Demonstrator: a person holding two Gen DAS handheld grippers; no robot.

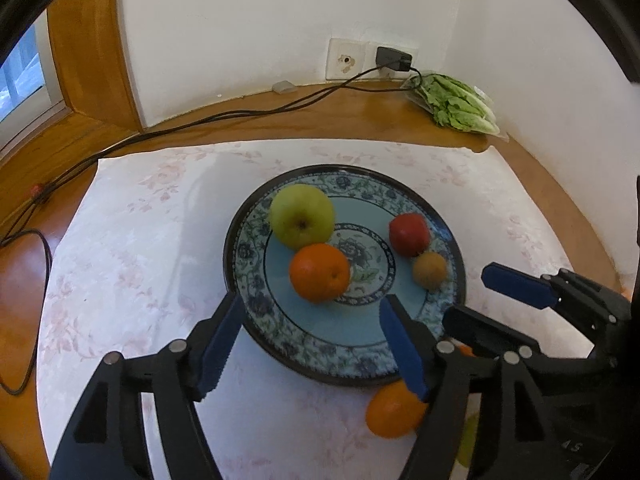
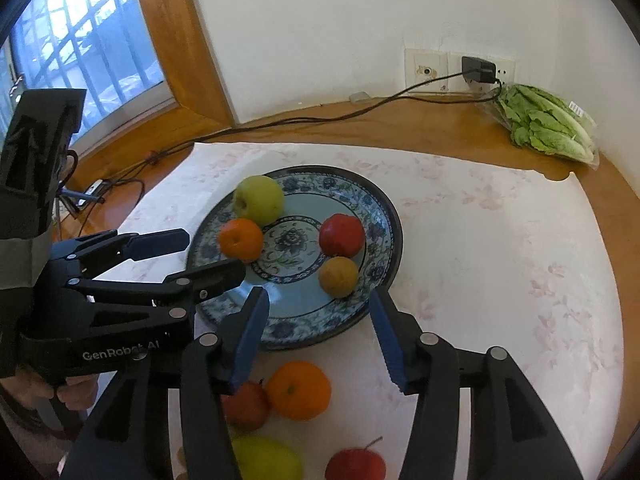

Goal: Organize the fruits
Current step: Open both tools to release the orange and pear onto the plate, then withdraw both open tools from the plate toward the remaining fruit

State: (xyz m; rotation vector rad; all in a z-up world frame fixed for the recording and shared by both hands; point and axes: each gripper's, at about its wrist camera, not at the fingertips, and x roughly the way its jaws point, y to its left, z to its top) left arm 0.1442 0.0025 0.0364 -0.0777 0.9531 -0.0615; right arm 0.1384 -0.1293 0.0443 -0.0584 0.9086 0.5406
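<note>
A blue patterned plate (image 1: 280, 328) (image 2: 376, 208) holds a green apple (image 1: 302, 216) (image 2: 259, 199), an orange (image 1: 319, 272) (image 2: 241, 239), a red apple (image 1: 409, 234) (image 2: 342, 235) and a small brownish fruit (image 1: 429, 270) (image 2: 338, 276). My left gripper (image 1: 312, 328) (image 2: 212, 252) is open and empty over the plate's near rim, just short of the orange. My right gripper (image 2: 318, 312) (image 1: 472, 296) is open and empty above the plate's near edge. Off the plate on the cloth lie another orange (image 2: 298, 390) (image 1: 394, 410), a red apple (image 2: 246, 406), a second red apple (image 2: 355, 465) and a green apple (image 2: 266, 460).
A white flowered cloth (image 1: 140, 280) covers the round wooden table (image 1: 320, 124). A bag of lettuce (image 2: 546, 124) (image 1: 456, 104) lies at the back right by the wall. A black cable (image 1: 240, 114) runs from a wall plug (image 2: 478, 70) across the table's back to the left. A window (image 2: 72, 48) is on the left.
</note>
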